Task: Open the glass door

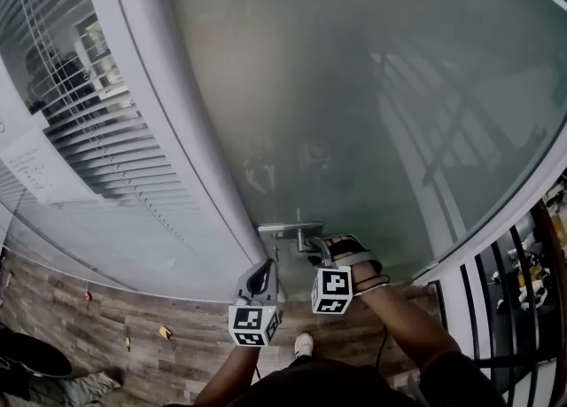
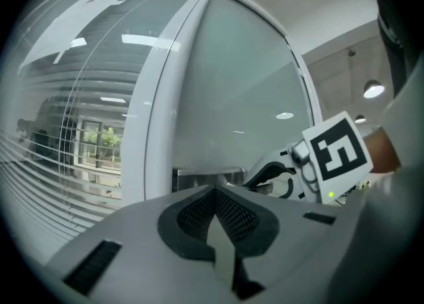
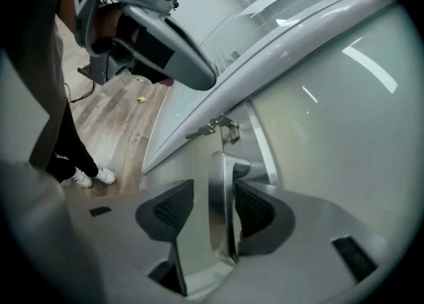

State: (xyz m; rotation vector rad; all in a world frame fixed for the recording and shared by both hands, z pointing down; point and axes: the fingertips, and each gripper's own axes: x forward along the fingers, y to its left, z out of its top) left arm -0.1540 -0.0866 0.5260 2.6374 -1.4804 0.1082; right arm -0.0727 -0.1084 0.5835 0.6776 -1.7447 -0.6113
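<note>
The frosted glass door point(image 1: 354, 113) fills the head view, with its metal lever handle point(image 1: 288, 228) low in the middle. My right gripper point(image 1: 326, 250) is at the handle, open. In the right gripper view the handle point(image 3: 222, 183) runs between the jaws of this gripper point(image 3: 213, 198), close against the right pad point(image 3: 255, 206) and clear of the left one. A key point(image 3: 222, 126) hangs in the lock beyond. My left gripper point(image 1: 264, 277) hangs just left and below, shut and empty point(image 2: 215, 193). Its view shows the handle point(image 2: 205, 178) and the right gripper's marker cube point(image 2: 338, 150).
A white door frame point(image 1: 168, 130) separates the door from a glass wall with blinds point(image 1: 80, 121). Wooden floor point(image 1: 133, 325) lies below, with small scraps on it. My shoe point(image 1: 303, 344) shows near the door. Black railing bars point(image 1: 505, 299) stand at the right.
</note>
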